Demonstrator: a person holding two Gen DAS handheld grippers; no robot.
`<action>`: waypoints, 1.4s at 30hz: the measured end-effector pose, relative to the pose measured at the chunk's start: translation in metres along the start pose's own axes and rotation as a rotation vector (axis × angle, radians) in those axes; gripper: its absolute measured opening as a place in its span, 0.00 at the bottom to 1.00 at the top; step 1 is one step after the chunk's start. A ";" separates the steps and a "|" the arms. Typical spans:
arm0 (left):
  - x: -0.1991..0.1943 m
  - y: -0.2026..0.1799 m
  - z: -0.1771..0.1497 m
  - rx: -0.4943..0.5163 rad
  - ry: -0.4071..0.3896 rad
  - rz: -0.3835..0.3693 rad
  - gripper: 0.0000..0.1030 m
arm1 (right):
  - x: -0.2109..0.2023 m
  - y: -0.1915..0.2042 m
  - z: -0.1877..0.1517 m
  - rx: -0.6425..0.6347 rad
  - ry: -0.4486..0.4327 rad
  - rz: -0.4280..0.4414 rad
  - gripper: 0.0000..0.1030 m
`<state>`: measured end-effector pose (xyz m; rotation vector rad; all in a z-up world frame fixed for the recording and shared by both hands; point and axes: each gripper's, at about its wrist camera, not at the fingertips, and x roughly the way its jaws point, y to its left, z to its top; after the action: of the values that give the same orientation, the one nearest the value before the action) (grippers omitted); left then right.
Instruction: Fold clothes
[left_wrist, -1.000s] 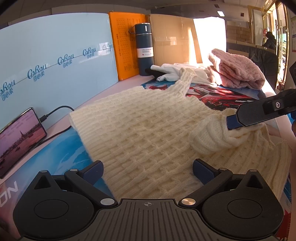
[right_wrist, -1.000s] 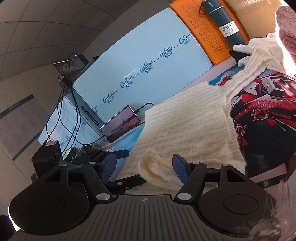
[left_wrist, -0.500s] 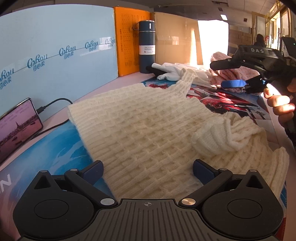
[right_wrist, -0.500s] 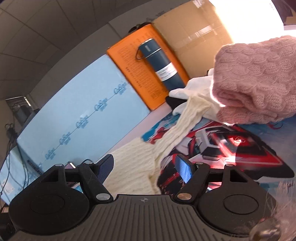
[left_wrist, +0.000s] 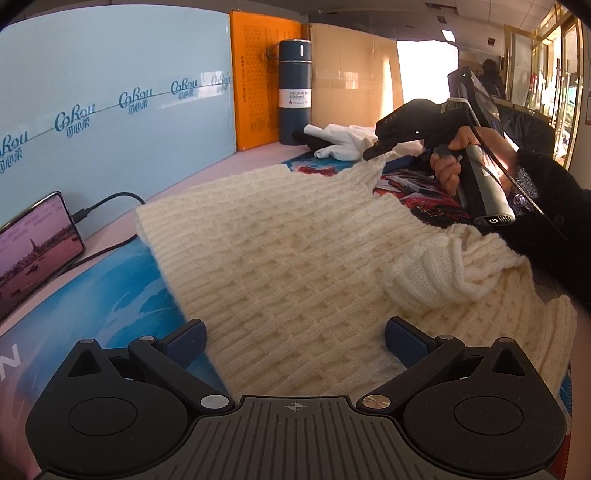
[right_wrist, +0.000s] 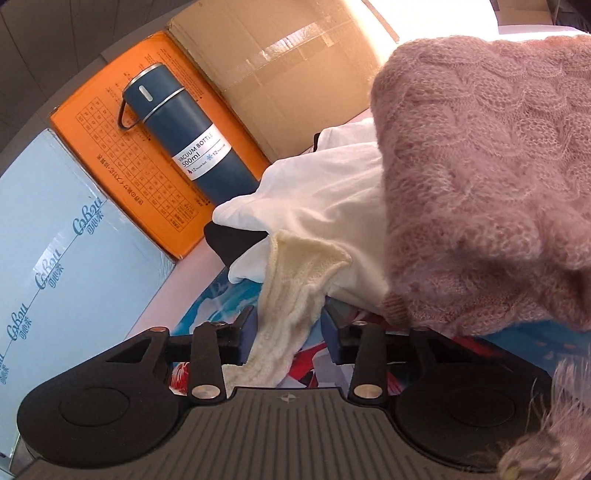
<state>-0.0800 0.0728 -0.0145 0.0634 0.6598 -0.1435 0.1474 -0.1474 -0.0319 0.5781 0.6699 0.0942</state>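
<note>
A cream knitted sweater (left_wrist: 288, 258) lies flat on the table, its near sleeve folded in as a lump (left_wrist: 436, 273) on the right. My left gripper (left_wrist: 295, 332) is open and empty, hovering over the sweater's near hem. The far sleeve (right_wrist: 291, 295) stretches away toward the pile of clothes. My right gripper (right_wrist: 288, 332) straddles that far sleeve with both fingers around it and a gap still showing; it also shows in the left wrist view (left_wrist: 373, 151) at the sleeve's end.
A pink knitted sweater (right_wrist: 487, 177) and a white garment (right_wrist: 325, 199) are piled at the far end. A blue vacuum bottle (left_wrist: 294, 92), an orange box and cardboard stand against the back. A phone (left_wrist: 33, 247) with cable lies at the left.
My right gripper let go of the near sleeve, left it folded on the body, and moved away to the far sleeve's end. My left gripper stayed put.
</note>
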 end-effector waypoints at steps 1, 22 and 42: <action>0.000 0.000 0.000 -0.001 0.000 -0.001 1.00 | 0.001 0.000 -0.002 -0.003 -0.002 0.019 0.20; 0.000 0.001 0.000 -0.002 0.000 0.000 1.00 | -0.047 0.066 -0.046 -0.353 0.101 0.652 0.12; 0.000 0.002 0.000 -0.003 0.000 0.000 1.00 | -0.016 0.061 -0.037 -0.223 0.225 0.604 0.63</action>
<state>-0.0801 0.0743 -0.0146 0.0609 0.6597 -0.1425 0.1183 -0.0833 -0.0137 0.5422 0.6721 0.7982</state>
